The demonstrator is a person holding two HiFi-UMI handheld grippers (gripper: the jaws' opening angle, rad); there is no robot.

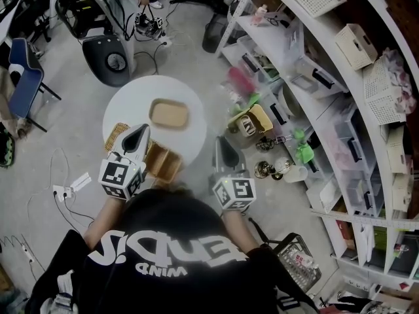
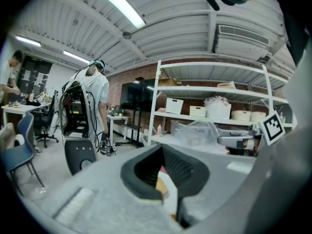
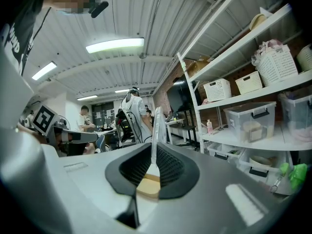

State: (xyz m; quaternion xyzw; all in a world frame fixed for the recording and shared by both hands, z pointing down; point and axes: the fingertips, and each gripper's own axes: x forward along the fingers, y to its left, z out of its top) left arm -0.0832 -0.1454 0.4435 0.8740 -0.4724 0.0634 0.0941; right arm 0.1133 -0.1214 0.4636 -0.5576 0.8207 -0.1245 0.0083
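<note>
Left claw (image 1: 139, 136) hovers over the near edge of the counter (image 1: 131, 100), just above a wooden box (image 1: 163, 163). Jaws a narrow slit apart, nothing gripped. Right claw (image 1: 224, 148) off the counter, over the floor. Jaws together, empty as far as seen. Tray (image 1: 169, 114) beyond the box. Box judged light, stiff, thin-walled: pinch one wall at the rim.
</note>
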